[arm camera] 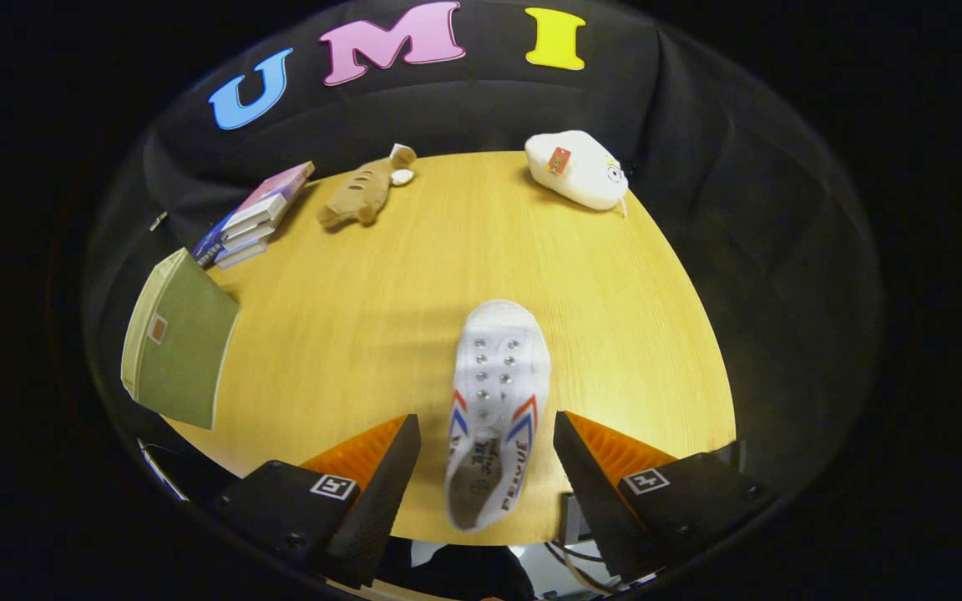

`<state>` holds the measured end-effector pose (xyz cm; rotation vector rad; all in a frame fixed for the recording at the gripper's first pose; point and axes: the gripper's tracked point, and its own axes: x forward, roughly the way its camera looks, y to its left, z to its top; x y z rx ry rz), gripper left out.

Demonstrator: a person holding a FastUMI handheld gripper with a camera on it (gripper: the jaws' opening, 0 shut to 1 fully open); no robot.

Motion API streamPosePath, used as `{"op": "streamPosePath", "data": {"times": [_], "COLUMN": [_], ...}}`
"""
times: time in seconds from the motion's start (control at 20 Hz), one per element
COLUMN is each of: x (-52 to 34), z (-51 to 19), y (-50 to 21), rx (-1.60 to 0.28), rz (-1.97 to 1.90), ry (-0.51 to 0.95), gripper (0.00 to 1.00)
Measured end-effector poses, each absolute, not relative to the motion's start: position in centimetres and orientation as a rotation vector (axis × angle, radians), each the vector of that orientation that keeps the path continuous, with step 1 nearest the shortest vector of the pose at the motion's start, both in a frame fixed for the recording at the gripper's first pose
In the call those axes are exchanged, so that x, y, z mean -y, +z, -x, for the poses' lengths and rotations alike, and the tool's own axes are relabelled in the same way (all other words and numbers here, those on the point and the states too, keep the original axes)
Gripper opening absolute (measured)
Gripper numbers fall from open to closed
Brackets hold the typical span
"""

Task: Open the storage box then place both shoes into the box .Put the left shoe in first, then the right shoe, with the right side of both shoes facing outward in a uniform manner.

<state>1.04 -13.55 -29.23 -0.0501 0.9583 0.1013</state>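
While the gripper (487, 467) hangs above the near edge of the round wooden table (347, 334), its two fingers stand wide apart with a white canvas shoe (493, 401) lying between them, touched by neither. The shoe's heel opening points toward the camera and its toe points away toward the middle of the table; red and blue stripes mark both flanks near the heel. Whether it is the left or the right shoe I cannot tell from this angle.

Judging by its look, the shoe is light, with soft cloth sides that will give under pressure and a stiffer rubber sole below. A pinch across the heel collar or the two flanks just ahead of it seems the surest hold; the toe cap is rounder and more likely to slip.

Far to the left a green fabric box (176, 342) sits at the table's edge, its lid apparently closed. Beyond it lies a stack of books (251, 219), then a brown plush toy (364, 194), and at the far right a white plush toy (577, 169).
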Motion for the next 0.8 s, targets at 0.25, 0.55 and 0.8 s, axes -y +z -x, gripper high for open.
{"op": "streamPosePath", "data": {"times": [0.25,0.55,0.8], "x": [16.4,16.4,15.3], "z": [-0.1,-0.7,-0.8], "y": [-32.7,-35.1,-35.7], "rx": [-1.044,-1.092,-1.129], "rz": [0.063,0.049,-0.036], "ry": [0.115,0.143,0.142], "gripper": [0.99,0.95,0.58]}}
